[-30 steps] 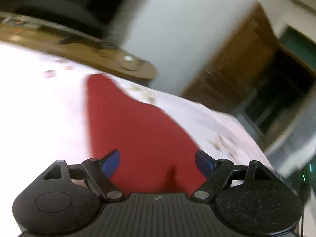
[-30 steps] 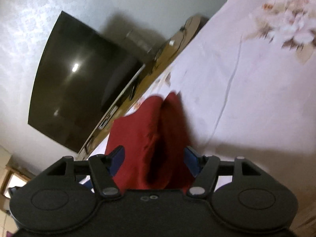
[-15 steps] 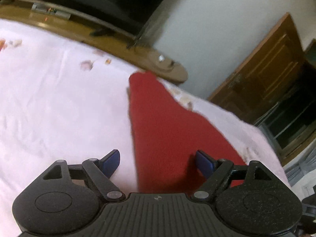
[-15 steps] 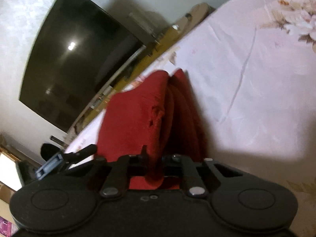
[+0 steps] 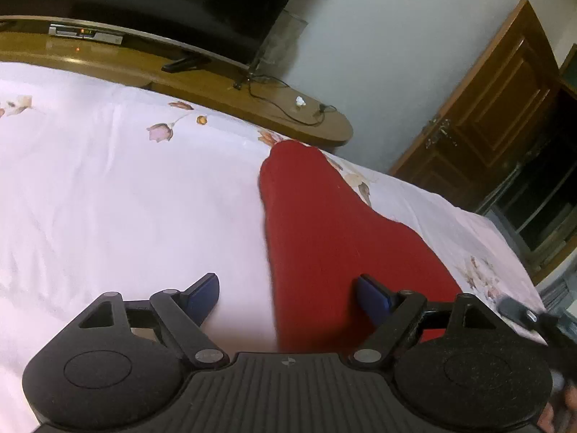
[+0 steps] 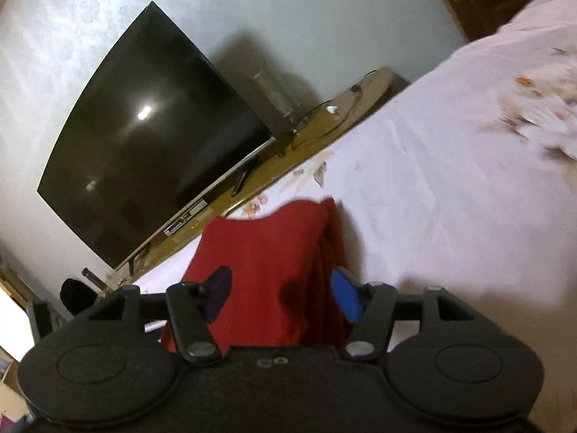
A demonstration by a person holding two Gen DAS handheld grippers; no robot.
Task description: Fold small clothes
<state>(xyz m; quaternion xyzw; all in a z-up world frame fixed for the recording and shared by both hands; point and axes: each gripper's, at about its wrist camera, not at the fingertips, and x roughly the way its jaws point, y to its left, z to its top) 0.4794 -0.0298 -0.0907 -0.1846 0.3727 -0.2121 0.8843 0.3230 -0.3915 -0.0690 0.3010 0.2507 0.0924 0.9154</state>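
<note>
With both the left claw point(image 5: 286, 294) and right claw point(image 6: 281, 294) spread and holding nothing, the red garment point(image 5: 335, 245) lies on the bed point(image 5: 108, 195) (partly folded, I judge), so pinch its edge squarely before folding.

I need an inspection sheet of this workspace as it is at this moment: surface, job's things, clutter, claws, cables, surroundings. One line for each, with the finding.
Surface: bed sheet, pale pink with flower prints, lightly creased.
Job's things: red garment, lying on the sheet in a long narrow shape; layered folds show in the right wrist view.
Clutter: nothing seen on the sheet; a small white object lies on the wooden stand.
Claws: left claw open, straddling the garment's edge; right claw open over the garment.
Cables: black cable looping across the stand.
Surroundings: television, switched off; set-top box; wooden door; white wall.
</note>
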